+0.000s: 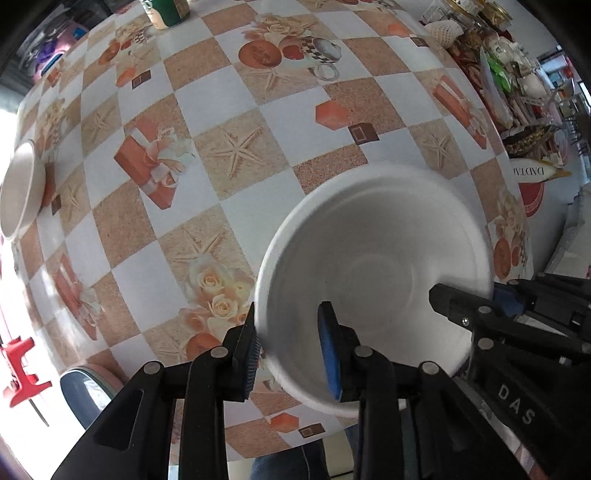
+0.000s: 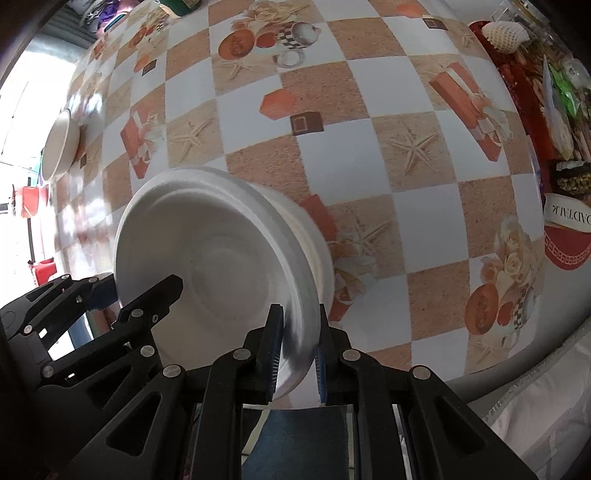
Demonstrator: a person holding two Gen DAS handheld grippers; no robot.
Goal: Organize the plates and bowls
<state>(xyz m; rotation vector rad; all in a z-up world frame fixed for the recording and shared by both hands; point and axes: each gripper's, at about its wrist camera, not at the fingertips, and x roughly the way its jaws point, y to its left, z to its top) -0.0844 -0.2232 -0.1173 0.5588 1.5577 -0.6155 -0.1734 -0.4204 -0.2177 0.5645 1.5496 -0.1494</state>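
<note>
A white paper bowl (image 1: 373,266) sits near the table's front edge, slightly motion-blurred. My left gripper (image 1: 290,350) straddles its near-left rim, one finger outside and the blue-padded finger inside, with a gap to the rim. My right gripper (image 2: 297,350) is shut on the bowl's (image 2: 221,258) right rim, and shows in the left wrist view (image 1: 454,299) at the bowl's right side. The left gripper shows in the right wrist view (image 2: 162,291) reaching into the bowl. A second white bowl (image 1: 18,192) stands at the table's far left edge, also in the right wrist view (image 2: 59,147).
The table (image 1: 236,92) has a checkered cloth with starfish and gift-box prints. A green jar (image 1: 166,11) stands at the back. Packaged snacks and boxes (image 1: 517,92) crowd the right side. A red object (image 1: 18,373) and a stool (image 1: 85,391) lie beyond the left front edge.
</note>
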